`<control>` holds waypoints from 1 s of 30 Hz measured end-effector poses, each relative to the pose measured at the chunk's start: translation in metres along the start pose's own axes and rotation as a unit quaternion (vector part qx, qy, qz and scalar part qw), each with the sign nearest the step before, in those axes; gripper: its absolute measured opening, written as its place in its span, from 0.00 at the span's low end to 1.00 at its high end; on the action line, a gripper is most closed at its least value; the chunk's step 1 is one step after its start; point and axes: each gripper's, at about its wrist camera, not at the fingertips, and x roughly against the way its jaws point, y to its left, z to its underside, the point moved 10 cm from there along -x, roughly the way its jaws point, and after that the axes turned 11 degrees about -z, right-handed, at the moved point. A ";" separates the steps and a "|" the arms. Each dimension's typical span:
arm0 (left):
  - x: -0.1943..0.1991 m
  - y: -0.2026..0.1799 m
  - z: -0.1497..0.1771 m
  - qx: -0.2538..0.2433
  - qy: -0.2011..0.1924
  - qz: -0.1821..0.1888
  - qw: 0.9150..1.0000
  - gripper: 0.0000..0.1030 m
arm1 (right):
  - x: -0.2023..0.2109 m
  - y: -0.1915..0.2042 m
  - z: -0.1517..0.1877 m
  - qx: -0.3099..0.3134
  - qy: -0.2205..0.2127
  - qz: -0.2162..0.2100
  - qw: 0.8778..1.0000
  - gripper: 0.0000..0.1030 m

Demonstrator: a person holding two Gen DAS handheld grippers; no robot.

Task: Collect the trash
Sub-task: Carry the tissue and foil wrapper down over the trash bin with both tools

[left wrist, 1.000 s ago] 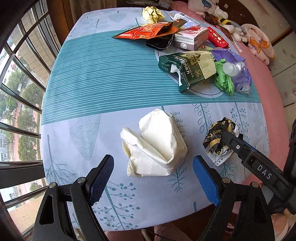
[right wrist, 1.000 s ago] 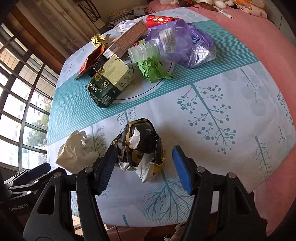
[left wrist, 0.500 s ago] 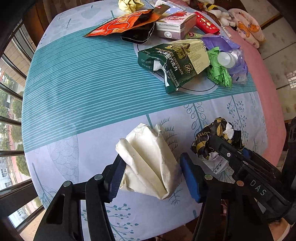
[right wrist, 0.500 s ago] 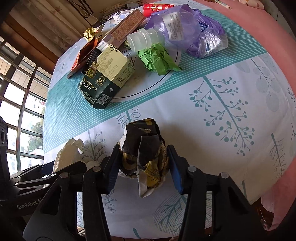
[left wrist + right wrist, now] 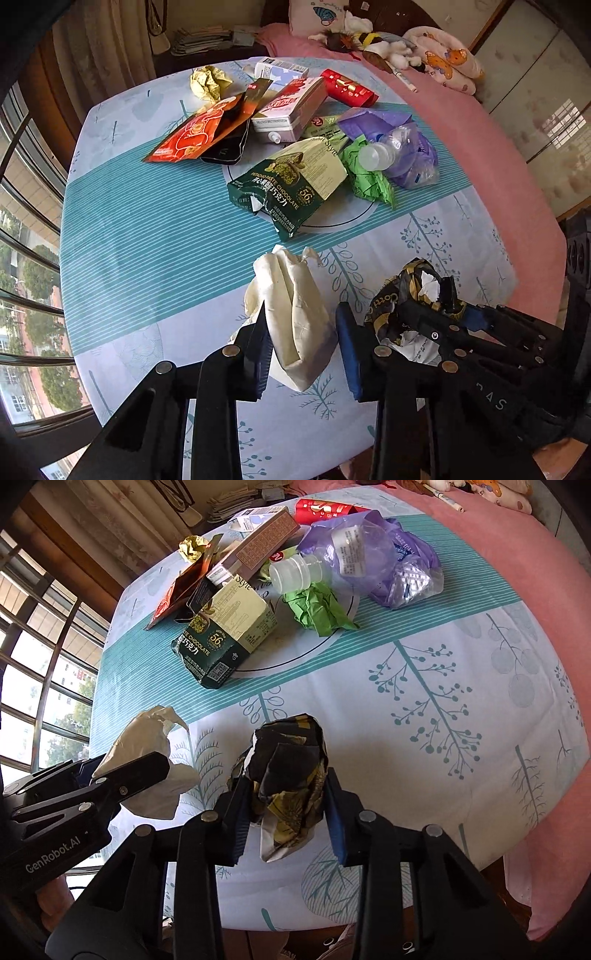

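My left gripper [image 5: 301, 345] is shut on a crumpled cream paper bag [image 5: 295, 317] and holds it lifted over the table's near edge; the bag also shows in the right wrist view [image 5: 147, 760]. My right gripper [image 5: 284, 801] is shut on a crumpled black-and-gold wrapper [image 5: 291, 771], also lifted; the wrapper shows in the left wrist view [image 5: 410, 295] just right of the cream bag. The two grippers are side by side, close together.
On the tablecloth [image 5: 147, 229] farther back lie a green chocolate box [image 5: 291, 184], green crumpled paper [image 5: 369, 177], a purple bag with a plastic bottle [image 5: 399, 155], a red-orange snack packet [image 5: 199, 133], cartons [image 5: 291, 107] and a yellow paper ball [image 5: 208, 81]. A pink bed [image 5: 498, 155] lies right, windows left.
Both grippers closed on their pieces of trash and lifted them off the table, tilting the view up toward the far side of the table.
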 end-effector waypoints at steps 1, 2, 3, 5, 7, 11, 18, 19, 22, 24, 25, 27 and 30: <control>0.007 -0.001 -0.002 0.000 -0.010 -0.002 1.000 0.31 | 0.006 0.001 0.000 0.003 -0.003 0.000 1.000 0.31; 0.015 0.001 -0.003 0.000 -0.019 -0.003 1.000 0.31 | 0.012 0.003 -0.001 0.008 -0.008 0.000 1.000 0.31; 0.020 -0.001 -0.004 0.000 -0.027 -0.006 1.000 0.31 | 0.018 0.004 -0.002 0.013 -0.013 -0.001 1.000 0.31; 0.032 -0.003 -0.004 0.001 -0.042 -0.012 0.999 0.31 | 0.031 0.006 -0.003 0.025 -0.022 -0.003 0.999 0.31; 0.043 -0.007 -0.003 0.000 -0.056 -0.020 0.998 0.31 | 0.044 0.007 -0.002 0.034 -0.028 -0.005 0.999 0.31; 0.058 -0.021 0.007 0.005 -0.074 -0.038 0.997 0.31 | 0.067 0.011 0.001 0.061 -0.045 -0.007 0.997 0.31; 0.079 -0.052 0.042 0.036 -0.090 -0.074 0.993 0.31 | 0.107 0.001 0.014 0.090 -0.069 -0.029 0.993 0.31; 0.082 -0.059 0.050 0.040 -0.091 -0.078 0.992 0.31 | 0.111 -0.003 0.018 0.096 -0.070 -0.033 0.992 0.31; 0.087 -0.082 0.074 0.053 -0.095 -0.096 0.989 0.31 | 0.125 -0.017 0.030 0.115 -0.065 -0.046 0.990 0.31; 0.088 -0.097 0.094 0.063 -0.094 -0.108 0.988 0.31 | 0.134 -0.028 0.042 0.128 -0.061 -0.055 0.988 0.31; 0.087 -0.105 0.105 0.068 -0.092 -0.113 0.987 0.31 | 0.137 -0.033 0.050 0.134 -0.058 -0.059 0.988 0.31; 0.085 -0.120 0.128 0.080 -0.087 -0.120 0.986 0.31 | 0.142 -0.045 0.065 0.145 -0.050 -0.066 0.986 0.31; 0.077 -0.140 0.166 0.093 -0.074 -0.132 0.984 0.31 | 0.148 -0.063 0.092 0.168 -0.038 -0.074 0.982 0.31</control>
